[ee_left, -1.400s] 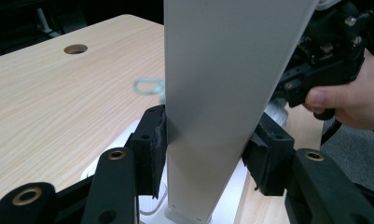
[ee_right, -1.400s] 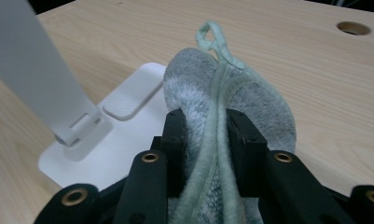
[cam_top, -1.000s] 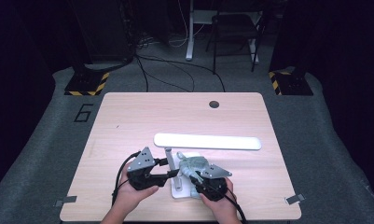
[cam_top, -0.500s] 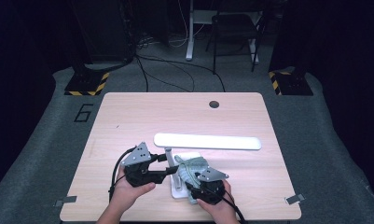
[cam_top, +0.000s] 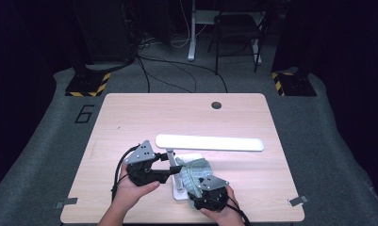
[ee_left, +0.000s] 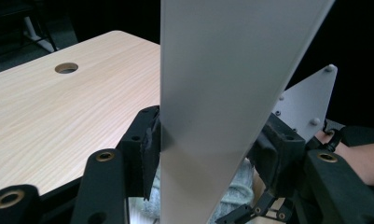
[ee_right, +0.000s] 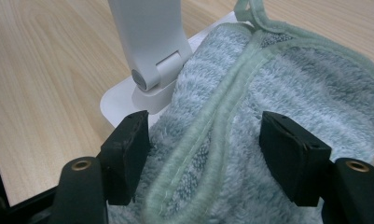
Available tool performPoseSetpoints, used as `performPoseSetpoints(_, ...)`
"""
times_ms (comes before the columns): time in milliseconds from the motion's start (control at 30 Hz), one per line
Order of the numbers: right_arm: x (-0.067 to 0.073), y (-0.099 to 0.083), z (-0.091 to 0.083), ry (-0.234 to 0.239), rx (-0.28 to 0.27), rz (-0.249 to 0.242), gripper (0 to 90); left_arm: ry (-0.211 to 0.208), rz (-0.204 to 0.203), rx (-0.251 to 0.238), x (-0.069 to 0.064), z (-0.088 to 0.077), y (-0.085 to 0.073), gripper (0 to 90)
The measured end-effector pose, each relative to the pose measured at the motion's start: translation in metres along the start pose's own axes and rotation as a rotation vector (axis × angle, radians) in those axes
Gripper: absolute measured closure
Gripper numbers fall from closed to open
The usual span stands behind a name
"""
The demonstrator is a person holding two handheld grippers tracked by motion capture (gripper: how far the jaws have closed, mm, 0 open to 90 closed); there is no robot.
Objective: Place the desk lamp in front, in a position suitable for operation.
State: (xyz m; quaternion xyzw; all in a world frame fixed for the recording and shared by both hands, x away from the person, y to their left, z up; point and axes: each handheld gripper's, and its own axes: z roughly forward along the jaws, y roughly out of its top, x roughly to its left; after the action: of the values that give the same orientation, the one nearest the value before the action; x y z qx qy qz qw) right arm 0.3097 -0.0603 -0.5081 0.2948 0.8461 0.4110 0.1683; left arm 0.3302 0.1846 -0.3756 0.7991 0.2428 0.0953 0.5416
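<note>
My left gripper (cam_top: 173, 168) clamps the white lamp arm (ee_left: 222, 93); my right gripper (ee_right: 205, 154), jaws just opened apart, straddles the green towel (ee_right: 278, 84) on the near lamp base (ee_right: 117, 100).

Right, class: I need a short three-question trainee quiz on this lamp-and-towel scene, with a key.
1. True or false: the towel lies partly on the lamp base.
2. What stands between the jaws of the left hand-held gripper? A) the lamp arm B) the towel C) a cable
3. What colour is the lamp head?

Key:
1. True.
2. A. The jaws have just been opening a little, but the pads sit against the arm's edges.
3. White.
</note>
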Motion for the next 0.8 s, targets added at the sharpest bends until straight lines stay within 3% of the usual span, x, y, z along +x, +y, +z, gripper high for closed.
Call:
performPoseSetpoints(133, -0.001, -0.002, 0.000, 0.004, -0.002, -0.002, 37.7, 0.010, 0.009, -0.003, -0.002, 0.003, 0.001, 45.6)
performPoseSetpoints(333, 0.000, -0.003, -0.001, 0.024, -0.005, -0.006, 48.5, 0.037, 0.031, -0.022, -0.002, 0.002, -0.002, 52.5)
performPoseSetpoints(533, 0.009, 0.001, -0.002, 0.045, 0.009, -0.028, 67.3, 0.047, 0.041, -0.021, -0.004, 0.001, -0.003, 53.6)
performPoseSetpoints(667, 0.013, 0.002, 0.000, 0.023, 0.015, -0.055, 69.4, 0.043, 0.040, -0.023, -0.004, 0.001, -0.004, 53.7)
performPoseSetpoints(800, 0.013, 0.004, 0.002, 0.020, 0.021, -0.030, 70.8, 0.035, 0.051, -0.025, -0.003, 0.002, -0.004, 53.7)
